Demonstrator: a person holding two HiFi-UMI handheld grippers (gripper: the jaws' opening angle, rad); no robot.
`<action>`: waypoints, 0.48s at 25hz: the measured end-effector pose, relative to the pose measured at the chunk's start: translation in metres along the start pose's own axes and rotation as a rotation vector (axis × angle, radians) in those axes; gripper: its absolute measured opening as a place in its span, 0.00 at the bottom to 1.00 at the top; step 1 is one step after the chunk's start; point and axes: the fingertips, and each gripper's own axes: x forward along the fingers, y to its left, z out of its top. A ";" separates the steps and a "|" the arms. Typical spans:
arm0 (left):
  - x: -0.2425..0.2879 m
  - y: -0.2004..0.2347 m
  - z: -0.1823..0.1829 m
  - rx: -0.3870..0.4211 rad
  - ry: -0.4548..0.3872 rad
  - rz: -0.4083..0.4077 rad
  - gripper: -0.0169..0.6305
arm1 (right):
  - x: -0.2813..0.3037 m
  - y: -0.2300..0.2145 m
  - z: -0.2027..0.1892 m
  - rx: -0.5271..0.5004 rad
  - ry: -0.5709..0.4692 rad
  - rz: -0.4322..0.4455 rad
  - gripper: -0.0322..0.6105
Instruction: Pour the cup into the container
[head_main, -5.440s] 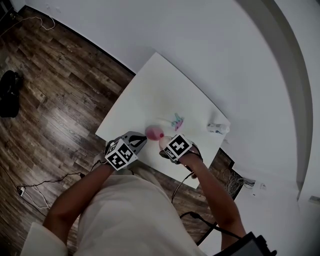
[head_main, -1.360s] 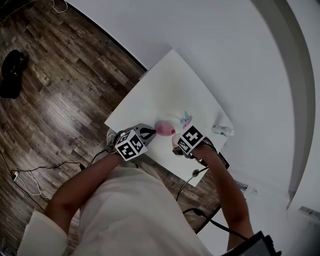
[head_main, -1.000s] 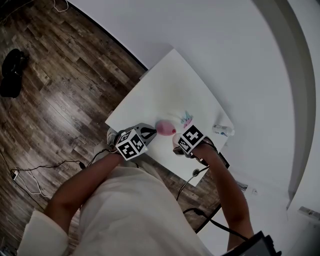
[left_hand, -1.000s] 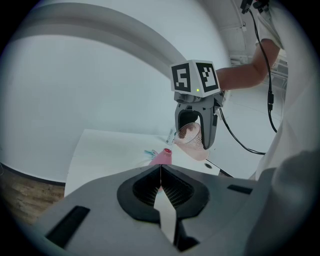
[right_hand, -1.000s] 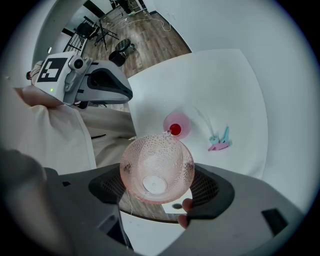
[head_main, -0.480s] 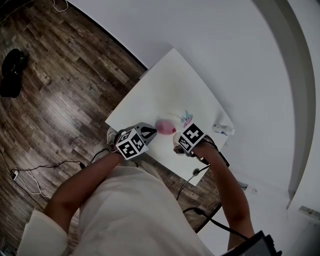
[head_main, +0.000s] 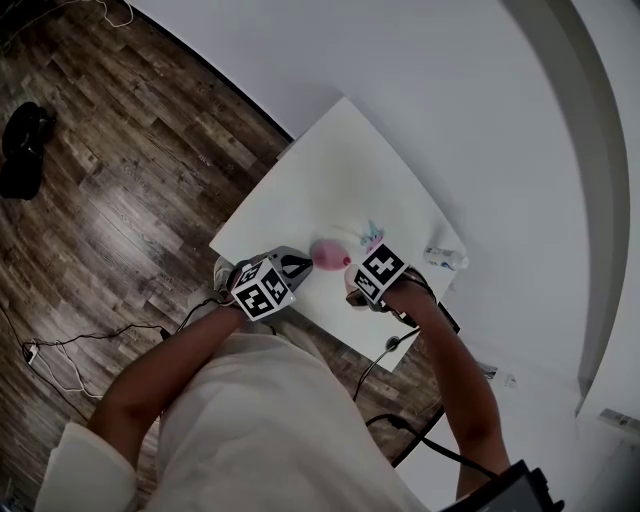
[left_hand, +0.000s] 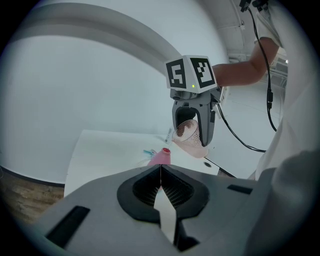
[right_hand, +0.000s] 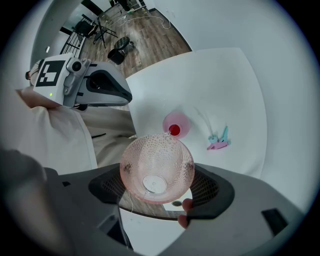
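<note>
Pouring: I'm aiming cup (right_hand: 156, 167) lip at container (right_hand: 176, 125) mouth, twelve o'clock.
Right gripper (right_hand: 160, 189): clamping cup.
Left gripper (left_hand: 160, 192): closed, empty.

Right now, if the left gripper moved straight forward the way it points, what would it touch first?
Most likely the pink container, which stands on the white table directly ahead of the left gripper, whose fingers are shut. How far apart they are is hard to judge.
</note>
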 end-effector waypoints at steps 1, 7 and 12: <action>0.000 0.000 0.000 0.001 0.000 0.000 0.04 | 0.000 0.000 0.000 0.000 0.003 0.000 0.64; 0.001 -0.001 0.001 0.000 -0.001 -0.003 0.04 | -0.002 0.000 0.000 -0.004 0.017 0.001 0.64; 0.001 -0.002 0.001 0.000 -0.003 -0.002 0.05 | -0.002 0.000 -0.001 -0.006 0.026 0.002 0.64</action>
